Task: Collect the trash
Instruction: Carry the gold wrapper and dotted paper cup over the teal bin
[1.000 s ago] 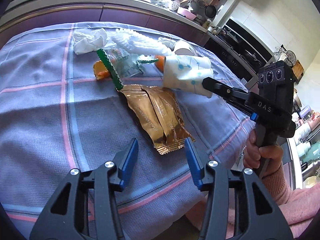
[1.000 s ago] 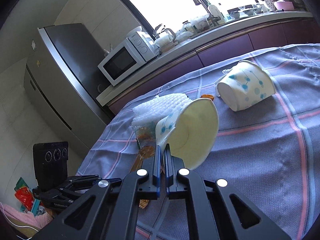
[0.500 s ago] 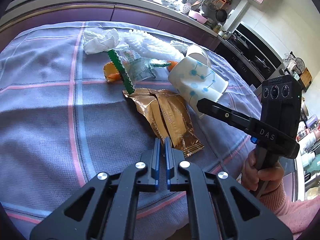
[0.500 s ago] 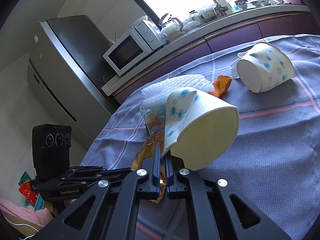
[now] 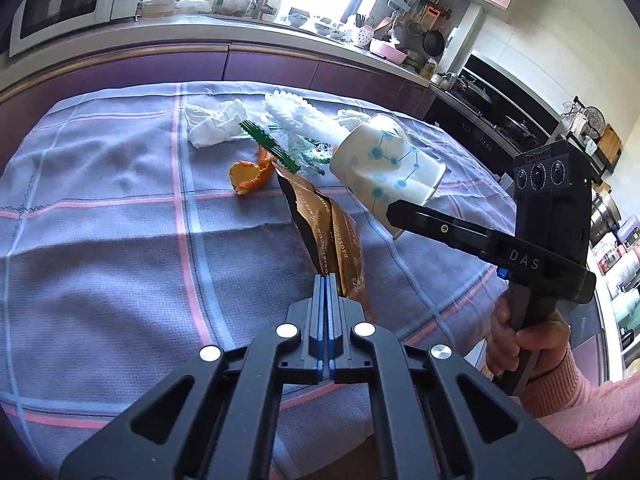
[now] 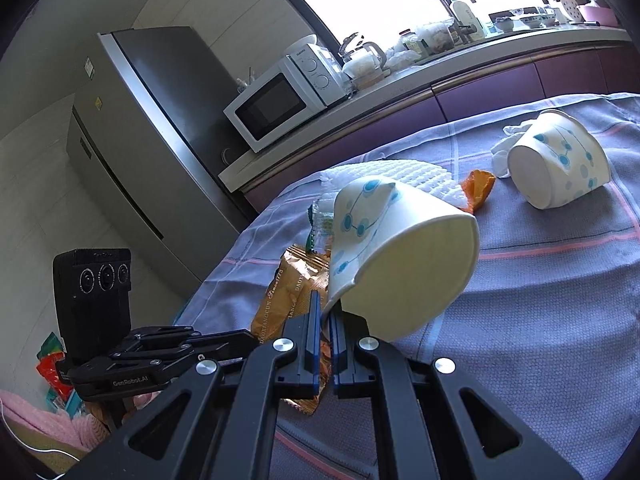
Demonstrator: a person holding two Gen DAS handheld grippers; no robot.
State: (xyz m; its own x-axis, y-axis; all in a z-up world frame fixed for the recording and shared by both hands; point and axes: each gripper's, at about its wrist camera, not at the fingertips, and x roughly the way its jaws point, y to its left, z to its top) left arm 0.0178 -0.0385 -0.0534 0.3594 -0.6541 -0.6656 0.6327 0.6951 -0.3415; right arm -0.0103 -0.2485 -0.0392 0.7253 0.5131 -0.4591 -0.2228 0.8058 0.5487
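Note:
My left gripper is shut on the near end of a gold snack wrapper, which hangs lifted off the checked tablecloth. In the right wrist view the same wrapper shows beside the left gripper's black fingers. My right gripper is shut on the rim of a white paper cup with blue dots, held tilted above the cloth; the left wrist view shows that cup at the tip of the right gripper's fingers. A second dotted cup lies on its side further back.
Orange peel, a green-edged clear wrapper, crumpled white tissue and white foam netting lie at the far side of the cloth. A purple kitchen counter runs behind the table. A fridge and microwave stand beyond.
The left gripper closed on the gold wrapper's end and raised it, so the wrapper now stands up off the cloth. The right gripper drifted with its cup, keeping its hold.

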